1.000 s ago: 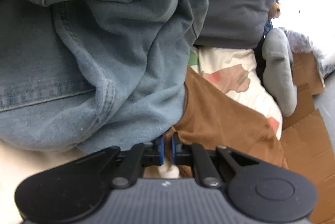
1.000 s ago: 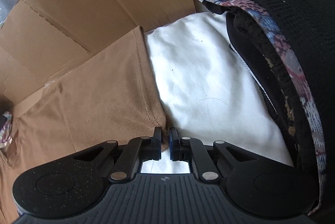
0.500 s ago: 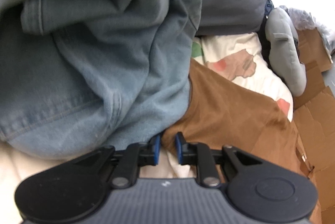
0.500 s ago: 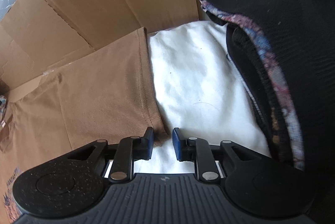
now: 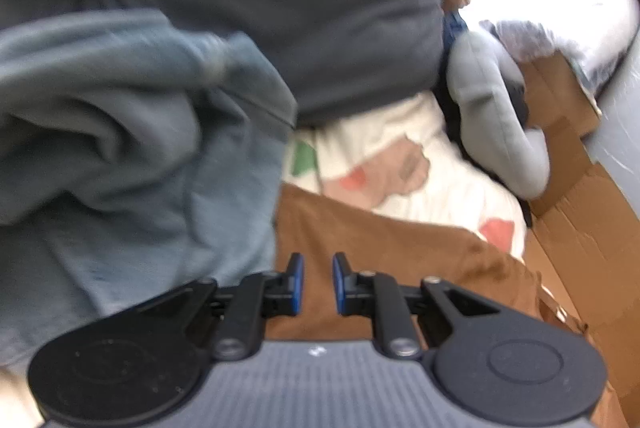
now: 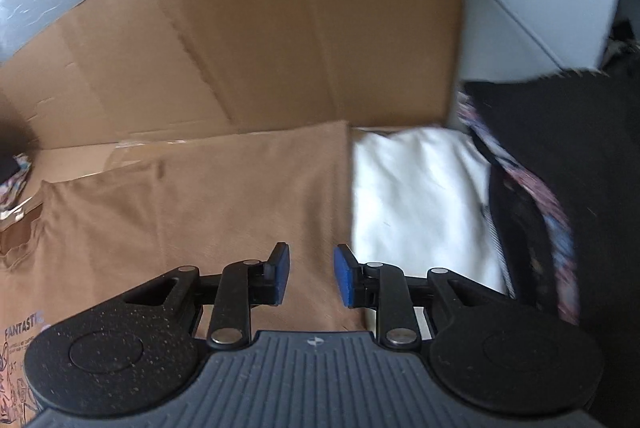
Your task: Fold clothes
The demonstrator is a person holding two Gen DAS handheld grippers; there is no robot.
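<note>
Both tongs, left gripper (image 5: 318, 282) and right gripper (image 6: 308, 274), slightly parted, empty, above the flat brown T-shirt (image 6: 180, 220), its hem edge near the right one.

Flattened cardboard (image 6: 280, 40) carries the clothes. A brown T-shirt (image 6: 192, 212) lies spread flat on it, with a white cloth (image 6: 416, 196) just beside the shirt's right edge and a black garment (image 6: 568, 164) beyond.

Flattened cardboard (image 6: 280, 40) standing behind, grey plush toy (image 5: 492, 108) lying beside a cardboard piece (image 5: 560, 100)
</note>
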